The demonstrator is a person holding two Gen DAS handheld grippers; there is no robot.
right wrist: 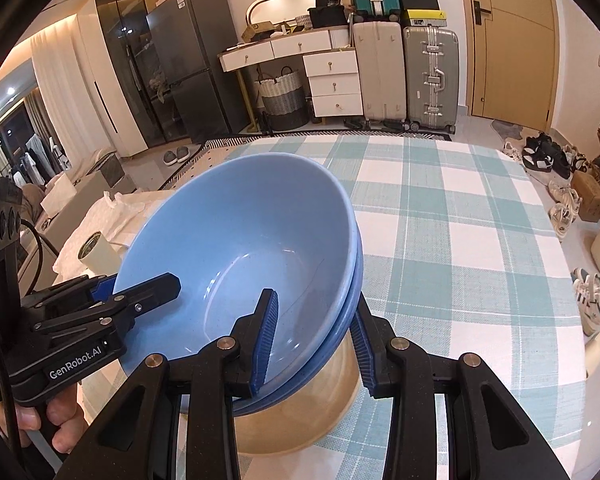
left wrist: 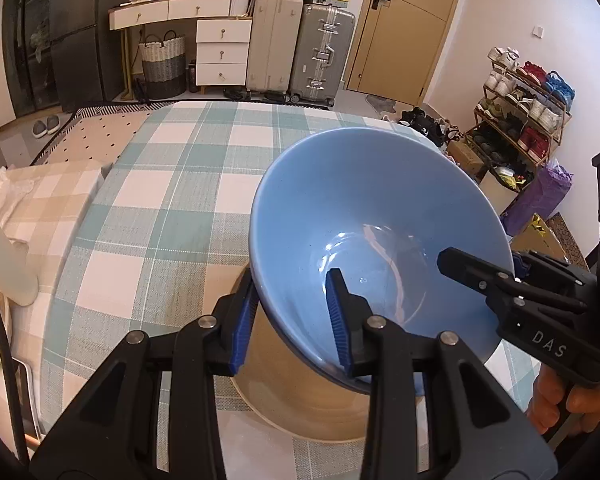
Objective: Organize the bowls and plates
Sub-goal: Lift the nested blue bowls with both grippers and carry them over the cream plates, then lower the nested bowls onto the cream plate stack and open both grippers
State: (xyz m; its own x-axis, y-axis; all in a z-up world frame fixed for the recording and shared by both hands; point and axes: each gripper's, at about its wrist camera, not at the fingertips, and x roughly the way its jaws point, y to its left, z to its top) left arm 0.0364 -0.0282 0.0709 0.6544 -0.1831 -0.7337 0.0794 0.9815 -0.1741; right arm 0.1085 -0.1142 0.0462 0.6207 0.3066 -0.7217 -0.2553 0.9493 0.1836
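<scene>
Checked tablecloth (left wrist: 172, 216) fills the middle of both views; teal-and-white squares, table otherwise bare ahead of the bowls.

Blue bowls (left wrist: 380, 220): lower right of centre in the left wrist view, lower left of centre in the right wrist view. The right wrist view shows two rims nested, so likely two blue bowls carried as one. Mouth tilted up and away from the cameras. No long axis, round.

Beige bowl (left wrist: 320, 396) sits on the cloth directly under the blue pair, bottom centre of both views. Whether the blue base touches it: cannot tell. This is the relation the coming move turns on: blue pair above, beige below, roughly concentric. Judgement: lowering both sides evenly should seat the stack.

Left gripper (left wrist: 292, 320): jaws clamped on the near rim, one blue pad inside the wall, one outside. Right gripper (right wrist: 314, 336): likewise clamped on the opposite rim, pad inside, pad outside. Both grip from opposite sides; neither is nearer.

Hand (right wrist: 56, 416) at lower left of the right wrist view, on the left gripper's handle.

Writing: "GenRobot.AI" on the left gripper body (right wrist view, lower left); "DAS" on the right gripper body (left wrist view, right edge). Shoebox labels in the upper background too small to read with confidence.
</scene>
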